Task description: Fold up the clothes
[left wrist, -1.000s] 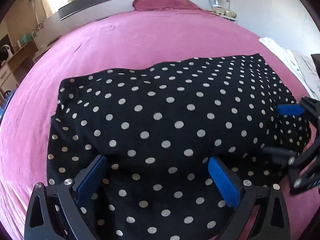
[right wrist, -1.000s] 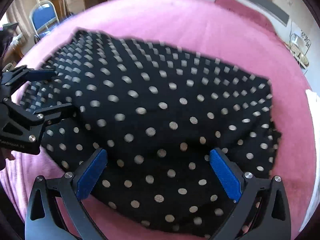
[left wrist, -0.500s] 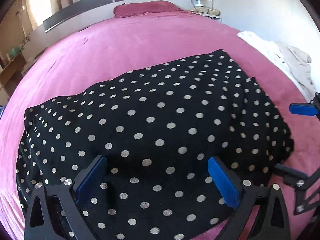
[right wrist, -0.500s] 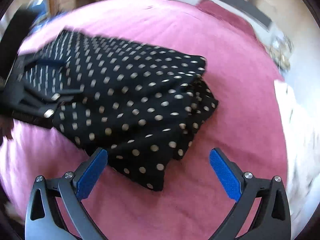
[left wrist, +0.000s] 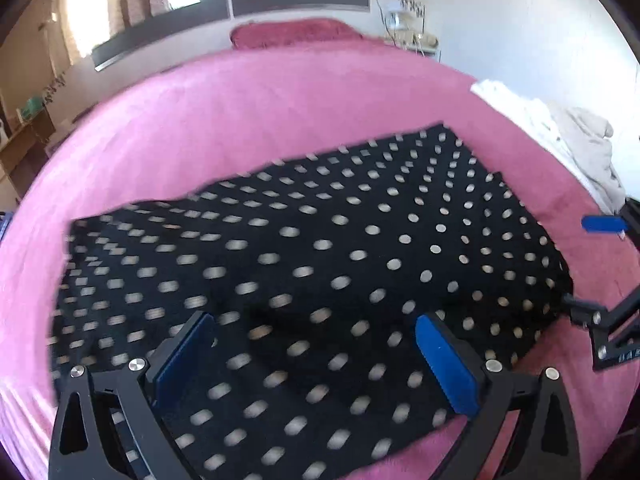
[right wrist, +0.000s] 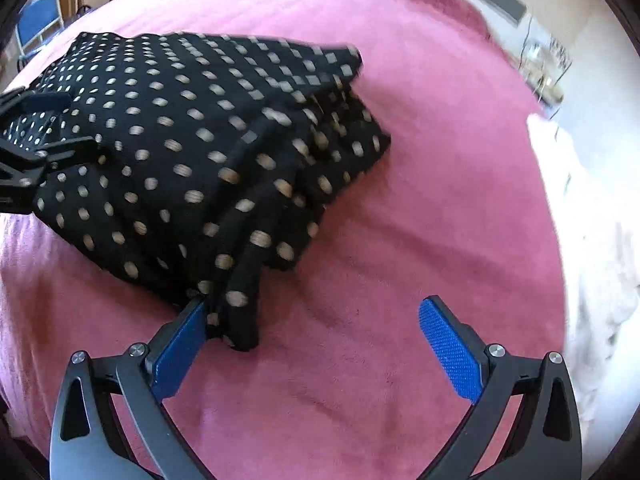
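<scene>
A black garment with white polka dots (left wrist: 320, 264) lies folded on the pink bed (left wrist: 248, 120). My left gripper (left wrist: 316, 356) is open above its near edge, fabric showing between the blue pads. My right gripper (right wrist: 316, 336) is open over the bed at the garment's near corner (right wrist: 240, 320); the left pad (right wrist: 180, 352) touches that hanging corner. The garment (right wrist: 180, 140) spreads to the upper left in the right wrist view. The right gripper also shows at the right edge of the left wrist view (left wrist: 596, 272), open. The left gripper shows at the left edge of the right wrist view (right wrist: 28, 152).
A pile of white and beige laundry (left wrist: 560, 140) lies on the bed's right side, also in the right wrist view (right wrist: 592, 220). A pink pillow (left wrist: 292, 32) sits by the headboard. A nightstand (left wrist: 412, 40) stands at the back right. A blue chair (right wrist: 36, 24) stands beyond the bed.
Both grippers pulled back from the garment. The right gripper swung right, off the fabric, and now sits at its near corner over bare bed. The garment looks folded smaller.
</scene>
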